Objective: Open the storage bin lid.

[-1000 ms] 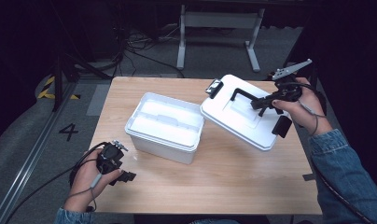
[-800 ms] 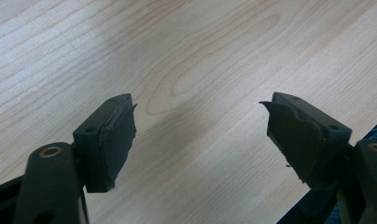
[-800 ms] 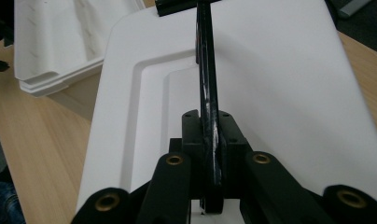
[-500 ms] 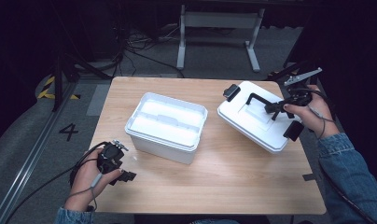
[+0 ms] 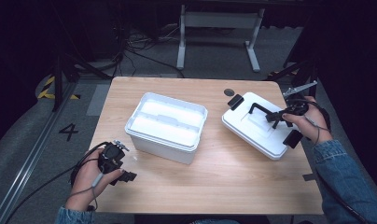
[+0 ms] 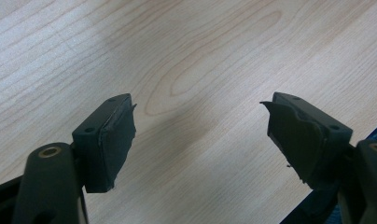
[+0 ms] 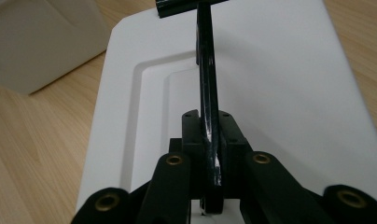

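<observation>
Currently the right gripper (image 5: 276, 116) is clamped on the black handle (image 7: 206, 84) of the white lid (image 5: 252, 133), resting right of the open bin (image 5: 166, 127), while the left gripper (image 5: 123, 176) idles with jaws apart at the table's (image 5: 214, 186) near-left corner.

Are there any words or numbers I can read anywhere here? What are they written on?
"4": a dark number painted on the grey floor, left of the table.
Nothing to read on the white box, the white lid or either claw.
</observation>
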Demonstrator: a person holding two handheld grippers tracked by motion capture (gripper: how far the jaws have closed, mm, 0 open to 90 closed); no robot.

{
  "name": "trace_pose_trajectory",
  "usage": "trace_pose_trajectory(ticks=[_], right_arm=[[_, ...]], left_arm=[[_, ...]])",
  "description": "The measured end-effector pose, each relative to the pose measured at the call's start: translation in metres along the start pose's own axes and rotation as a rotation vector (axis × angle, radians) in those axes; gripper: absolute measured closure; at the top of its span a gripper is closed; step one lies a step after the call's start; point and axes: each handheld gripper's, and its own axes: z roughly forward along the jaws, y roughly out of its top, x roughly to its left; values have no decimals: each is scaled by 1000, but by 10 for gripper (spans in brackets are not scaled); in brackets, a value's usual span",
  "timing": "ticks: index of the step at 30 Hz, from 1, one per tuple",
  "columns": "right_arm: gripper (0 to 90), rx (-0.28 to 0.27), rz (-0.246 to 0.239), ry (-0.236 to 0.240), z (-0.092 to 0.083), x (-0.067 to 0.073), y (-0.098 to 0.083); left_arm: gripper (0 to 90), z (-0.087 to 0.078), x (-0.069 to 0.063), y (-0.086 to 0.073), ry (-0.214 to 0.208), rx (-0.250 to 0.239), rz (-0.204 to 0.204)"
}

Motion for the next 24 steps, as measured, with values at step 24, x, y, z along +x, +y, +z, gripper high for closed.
trace_pose_trajectory(ticks=[24], right_arm=[[849, 26, 58, 48, 43, -16, -31]], left_arm=[[237, 2, 1, 0, -1, 5, 5]])
